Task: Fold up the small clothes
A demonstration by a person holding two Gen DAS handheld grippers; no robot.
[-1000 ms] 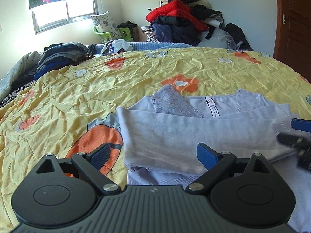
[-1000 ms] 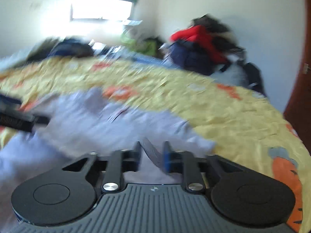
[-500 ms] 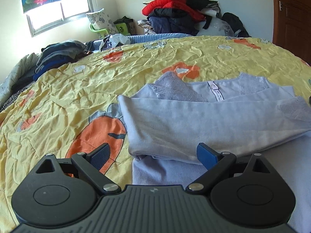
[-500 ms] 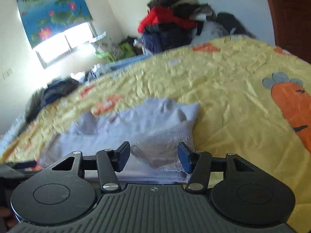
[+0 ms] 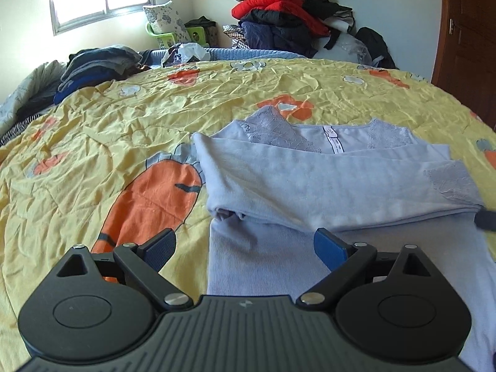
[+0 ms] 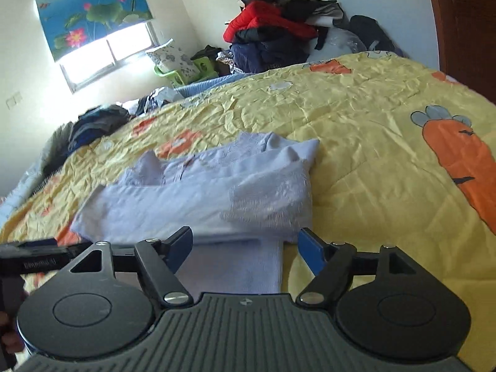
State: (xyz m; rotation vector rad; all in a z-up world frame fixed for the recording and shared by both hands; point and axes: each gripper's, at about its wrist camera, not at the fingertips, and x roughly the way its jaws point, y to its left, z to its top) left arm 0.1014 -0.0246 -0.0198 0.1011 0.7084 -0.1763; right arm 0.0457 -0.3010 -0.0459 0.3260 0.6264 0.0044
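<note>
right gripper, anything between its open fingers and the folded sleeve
Only the top's ribbed lower part; the right gripper hangs open above it, in the right wrist view.

Near edge of the bed: the lilac top (image 5: 325,186) is spread here, its sleeves folded across the body; the left gripper (image 5: 245,245) and the right gripper (image 6: 245,245) are held over its lower part with jaws spread, nothing between them.
Left side: open yellow quilt (image 5: 124,142) is seen beside the top, wrinkled but bare.
Right side: bare quilt is seen up to the bed's right edge; the wooden door (image 5: 471,31) stands past it.
Far edge: bare quilt lies between the top and the far edge.
Far left corner: blocked by folded dark clothes (image 5: 93,68).
Beyond the far edge: closed off by a heap of jackets (image 5: 285,18) against the wall.
</note>
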